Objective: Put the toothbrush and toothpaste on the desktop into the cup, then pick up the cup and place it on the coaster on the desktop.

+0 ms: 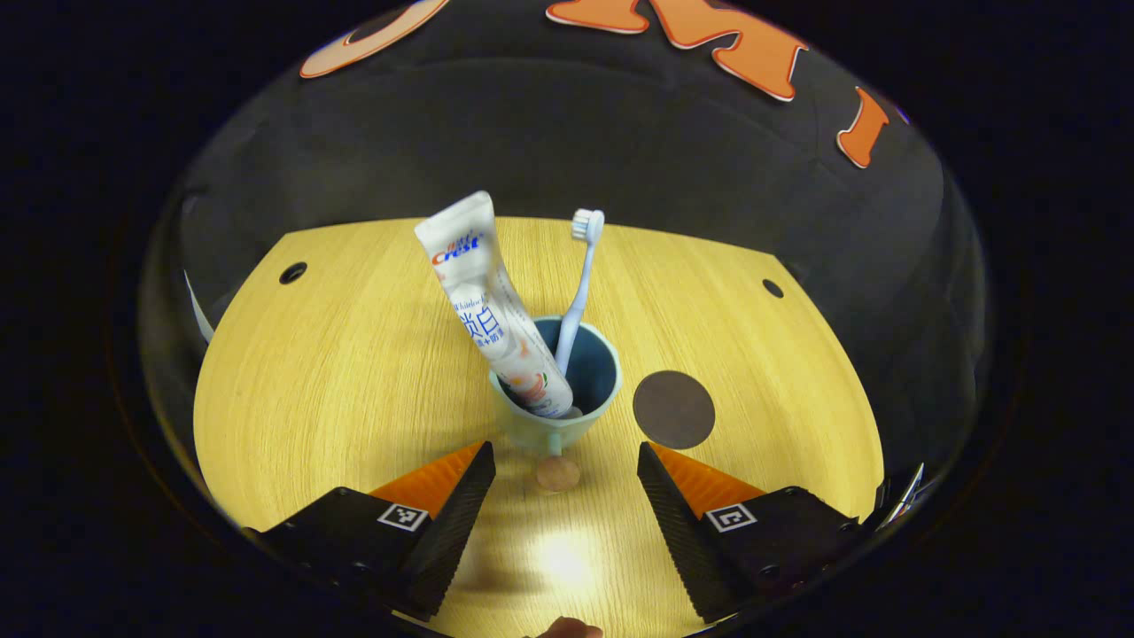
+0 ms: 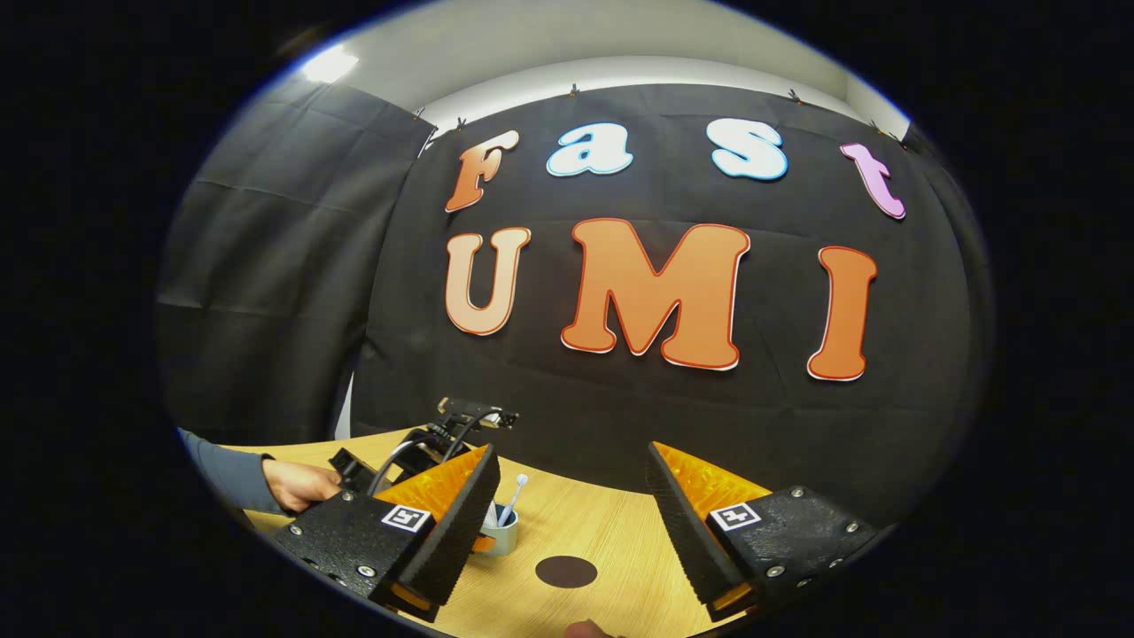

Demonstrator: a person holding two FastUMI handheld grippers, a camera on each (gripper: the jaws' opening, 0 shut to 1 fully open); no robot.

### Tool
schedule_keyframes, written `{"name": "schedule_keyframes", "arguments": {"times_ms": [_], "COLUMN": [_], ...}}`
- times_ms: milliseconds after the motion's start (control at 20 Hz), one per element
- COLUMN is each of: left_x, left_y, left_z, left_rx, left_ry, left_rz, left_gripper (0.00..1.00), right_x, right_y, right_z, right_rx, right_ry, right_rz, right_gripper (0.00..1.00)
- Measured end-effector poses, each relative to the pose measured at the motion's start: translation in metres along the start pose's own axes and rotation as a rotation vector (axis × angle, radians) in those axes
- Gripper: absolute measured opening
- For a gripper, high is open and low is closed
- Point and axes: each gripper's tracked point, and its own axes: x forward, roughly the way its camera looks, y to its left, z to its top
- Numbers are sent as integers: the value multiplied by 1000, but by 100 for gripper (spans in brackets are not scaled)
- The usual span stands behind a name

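Left claw (image 1: 565, 470) released, jaws spread just short of the blue cup (image 1: 556, 390) on the wooden counter (image 1: 337, 381). Toothpaste tube (image 1: 492, 301) and toothbrush (image 1: 580, 275) stand inside it. Dark round coaster (image 1: 673, 409) lies bare beside the cup. Right claw (image 2: 571, 496) released, raised, holding nothing.

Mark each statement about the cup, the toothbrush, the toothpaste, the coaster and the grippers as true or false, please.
1. The white toothpaste tube leans inside the light blue cup. True.
2. The pale blue toothbrush lies flat on the wooden desktop. False: it stands in the cup.
3. The cup sits on the dark round coaster. False: the coaster lies bare beside it.
4. The left gripper is open, its fingers apart before the cup. True.
5. The right gripper grips the cup. False: it is open, holding nothing.
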Motion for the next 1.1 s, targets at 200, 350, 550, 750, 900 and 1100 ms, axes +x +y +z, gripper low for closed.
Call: {"name": "schedule_keyframes", "arguments": {"times_ms": [200,350,550,750,900,1100], "left_x": [7,18,37,44,48,53], "left_y": [0,1,5,11,19,21], "left_z": [-2,-5,-15,-25,-26,-12], "left_rx": [29,28,28,-4,-27,-33], "left_ry": [106,163,235,270,276,235], "left_rz": [58,90,121,147,178,176], "left_gripper": [96,96,88,59,31,27], "right_x": [-13,-20,-26,-30,-33,-34], "right_y": [-11,-14,-12,-9,-3,3], "right_z": [-6,-11,-20,-26,-28,-35], "right_rx": [22,28,50,59,67,68], "right_ry": [1,0,3,7,8,18], "right_rz": [-12,-9,4,12,25,41], "right_gripper": [99,99,99,99,99,99]}}
